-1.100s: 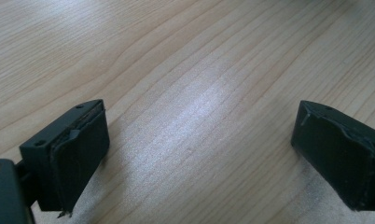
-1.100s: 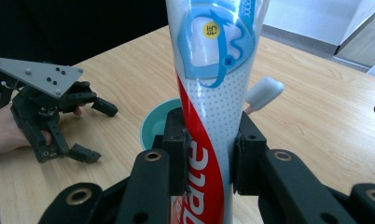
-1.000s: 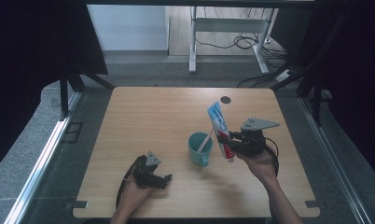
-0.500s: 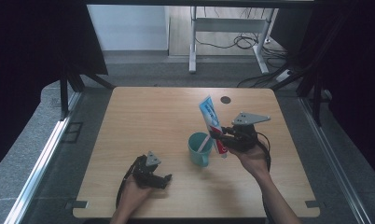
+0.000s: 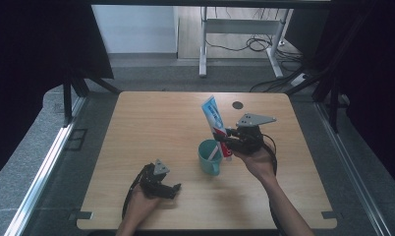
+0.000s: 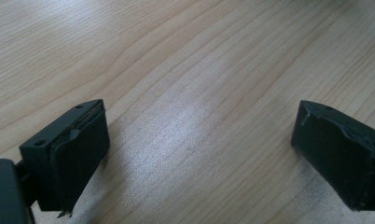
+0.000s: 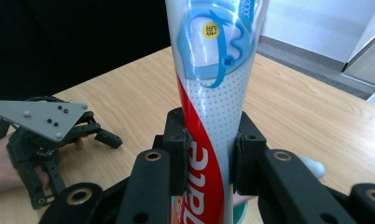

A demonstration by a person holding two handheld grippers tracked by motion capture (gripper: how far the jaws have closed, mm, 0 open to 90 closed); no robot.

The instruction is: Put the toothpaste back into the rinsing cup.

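Note:
My right gripper [image 5: 227, 139] is shut on a toothpaste tube [image 5: 214, 119], white with blue and red print, held upright and tilted just above the right rim of a teal mug [image 5: 210, 157]. In the right gripper view the tube [image 7: 212, 98] rises between the two pads [image 7: 177, 154], and a white toothbrush end [image 7: 313, 166] pokes up beside it. A white toothbrush [image 5: 213, 152] stands in the mug. My left gripper [image 5: 172, 191] rests low on the table near its front edge, open; its jaws stand wide apart over bare wood [image 6: 195, 116] with nothing between them.
The wooden table [image 5: 151, 123] has a small dark round spot [image 5: 238, 104] at the back right. A metal desk frame and cables [image 5: 244, 39] stand on the floor beyond. Black curtains hang on both sides. The left gripper [image 7: 41, 135] lies across from the tube.
My right gripper has carried the toothpaste tube leftward and slightly up, from beside the mug to above its right rim. The left gripper has stayed put.

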